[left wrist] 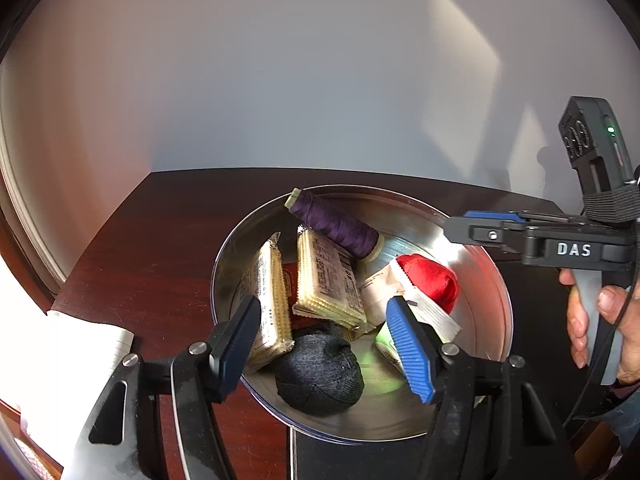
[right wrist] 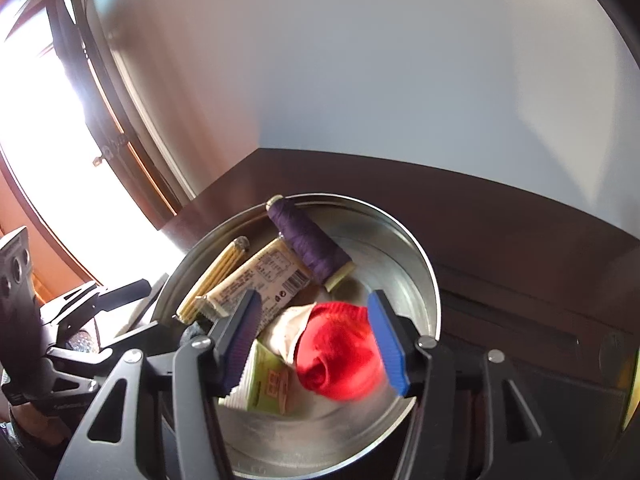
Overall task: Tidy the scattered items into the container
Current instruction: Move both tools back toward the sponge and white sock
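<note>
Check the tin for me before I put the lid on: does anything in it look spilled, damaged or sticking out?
Nothing looks spilled or damaged. The purple thread spool lies tilted with one end up against the round tin's wall, and the cracker packs stand on edge rather than flat.

Both grippers, left gripper (left wrist: pixel 328 344) and right gripper (right wrist: pixel 316 344), point downward with jaws parted, gripping nothing; a hand (left wrist: pixel 600 332) grasps the right one's handle.

Handheld two-finger grippers, black frames with blue pads.
Left gripper (left wrist: pixel 326 346): ribbed blue pads, silver screws at the pivots. Right gripper (right wrist: pixel 314 344): same build; body lettered "DAS", green indicator light, black strap, black cable by the hand (left wrist: pixel 600 332).
</note>
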